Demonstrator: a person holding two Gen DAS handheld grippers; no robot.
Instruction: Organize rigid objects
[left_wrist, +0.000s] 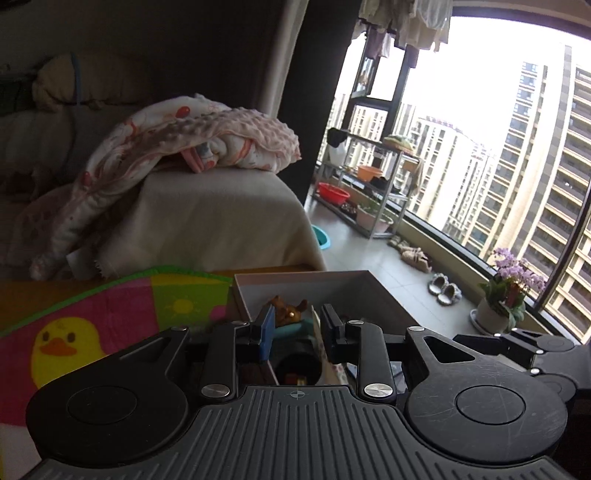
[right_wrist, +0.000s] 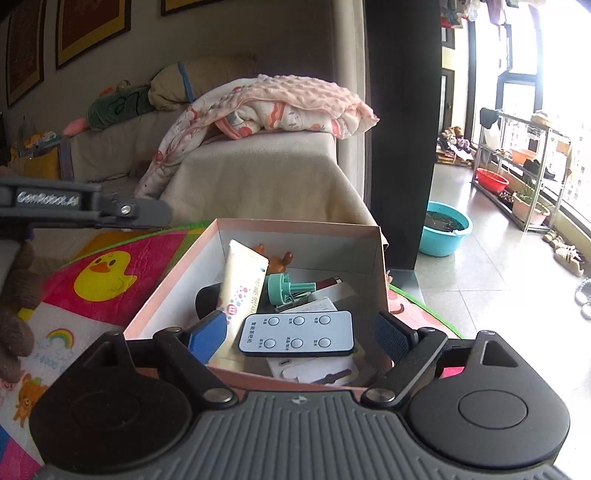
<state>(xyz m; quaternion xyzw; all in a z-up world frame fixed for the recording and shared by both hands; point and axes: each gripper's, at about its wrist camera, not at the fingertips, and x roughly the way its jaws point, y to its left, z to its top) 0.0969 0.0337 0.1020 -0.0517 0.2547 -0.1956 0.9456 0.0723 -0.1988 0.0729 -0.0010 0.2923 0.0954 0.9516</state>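
The remote control (right_wrist: 296, 334) lay in the pink box (right_wrist: 168, 291) between the right gripper's (right_wrist: 295, 338) wide-open jaws, while the left gripper (left_wrist: 297, 330), narrowly parted, hovered empty over half-hidden clutter.

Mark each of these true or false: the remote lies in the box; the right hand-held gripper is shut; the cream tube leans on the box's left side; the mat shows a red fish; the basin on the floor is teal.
1. The remote lies in the box. True.
2. The right hand-held gripper is shut. False: it is wide open.
3. The tube leans on the box's left side. True.
4. The mat shows a red fish. False: a yellow duck.
5. The basin is teal. True.
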